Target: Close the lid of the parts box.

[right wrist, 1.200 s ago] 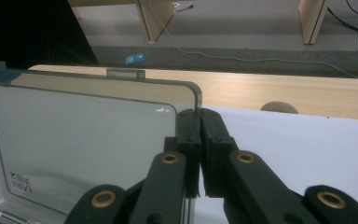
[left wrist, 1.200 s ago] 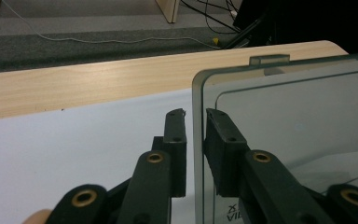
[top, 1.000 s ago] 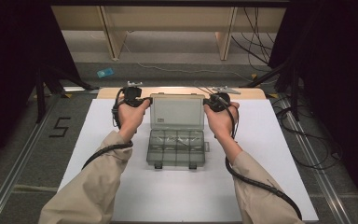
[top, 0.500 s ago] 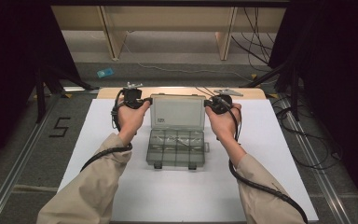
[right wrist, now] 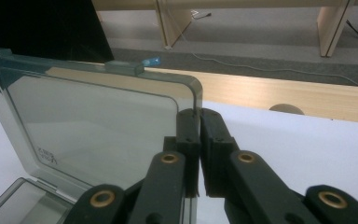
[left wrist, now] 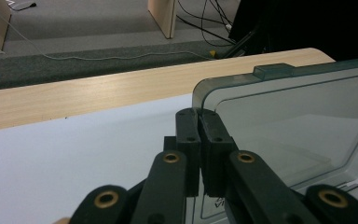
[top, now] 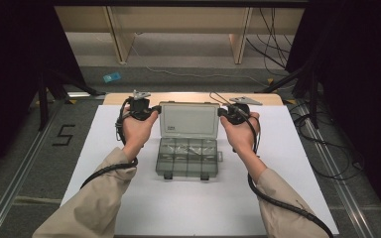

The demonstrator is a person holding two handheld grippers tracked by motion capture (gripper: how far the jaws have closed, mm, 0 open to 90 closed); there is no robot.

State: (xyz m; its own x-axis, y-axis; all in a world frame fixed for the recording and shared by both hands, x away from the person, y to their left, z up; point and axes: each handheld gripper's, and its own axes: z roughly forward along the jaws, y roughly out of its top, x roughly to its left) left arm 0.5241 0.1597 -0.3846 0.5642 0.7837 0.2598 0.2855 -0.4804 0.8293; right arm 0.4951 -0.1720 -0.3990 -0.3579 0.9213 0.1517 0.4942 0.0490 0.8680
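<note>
A clear grey plastic organiser box [top: 188, 158] sits mid-table on the white sheet, its base split into several compartments. Its lid [top: 188, 119] stands raised at the far side. My left gripper [top: 155, 110] is shut on the lid's left edge, and in the left gripper view its jaws [left wrist: 199, 116] pinch the lid's [left wrist: 289, 135] rounded upper corner. My right gripper [top: 222, 112] is shut on the lid's right edge. In the right gripper view its jaws [right wrist: 199, 116] pinch the upper corner of the lid [right wrist: 98, 126]. What lies in the compartments is too small to tell.
The white sheet [top: 188, 208] covers the table, with a wooden strip [top: 193, 97] along the far edge. Beyond it lie grey floor, a small blue item [top: 111, 77], wooden legs and cables [top: 327, 163] at the right. A "5" mark [top: 63, 135] is on the floor at the left.
Both hands have shifted very slightly nearer while gripping the lid's edges. The lid stays raised and the box base has not moved.
</note>
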